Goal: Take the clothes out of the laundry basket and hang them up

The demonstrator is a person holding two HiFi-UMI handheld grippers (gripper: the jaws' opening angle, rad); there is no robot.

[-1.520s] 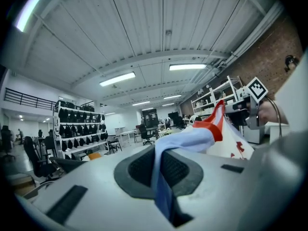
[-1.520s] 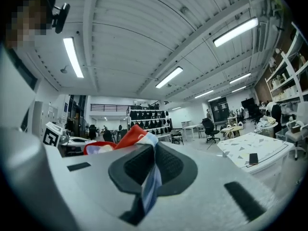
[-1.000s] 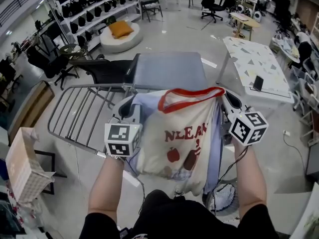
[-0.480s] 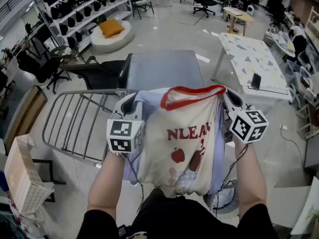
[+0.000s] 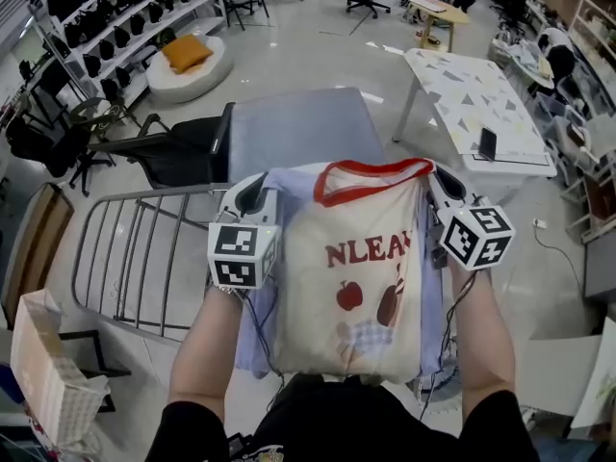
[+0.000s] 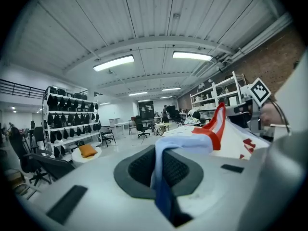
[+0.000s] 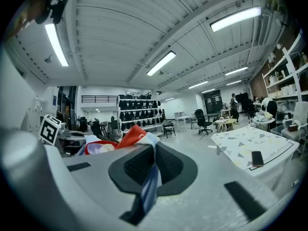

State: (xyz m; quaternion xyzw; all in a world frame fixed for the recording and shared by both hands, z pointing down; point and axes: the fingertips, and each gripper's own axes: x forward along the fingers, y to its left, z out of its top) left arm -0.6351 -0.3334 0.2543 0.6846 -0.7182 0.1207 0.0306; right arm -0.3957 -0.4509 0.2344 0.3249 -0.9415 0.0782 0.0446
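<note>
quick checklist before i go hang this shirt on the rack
1. Left claw shut on shirt edge: ok.
2. Right claw shut on the other edge: ok.
3. Shirt spread flat between the claws: ok.
4. Drying rack bars bare where visible: ok.
5. Shirt over the rack: not ok, the rack lies to its left.
6. Hem hanging free: cannot tell, hidden by the shirt's front.

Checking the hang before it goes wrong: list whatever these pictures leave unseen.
- Head view: the shirt, its print's last letters lost round a fold at the right edge.
- Head view: the drying rack, right end behind the left gripper and shirt.
- Right gripper view: the phone, too small to read.
</note>
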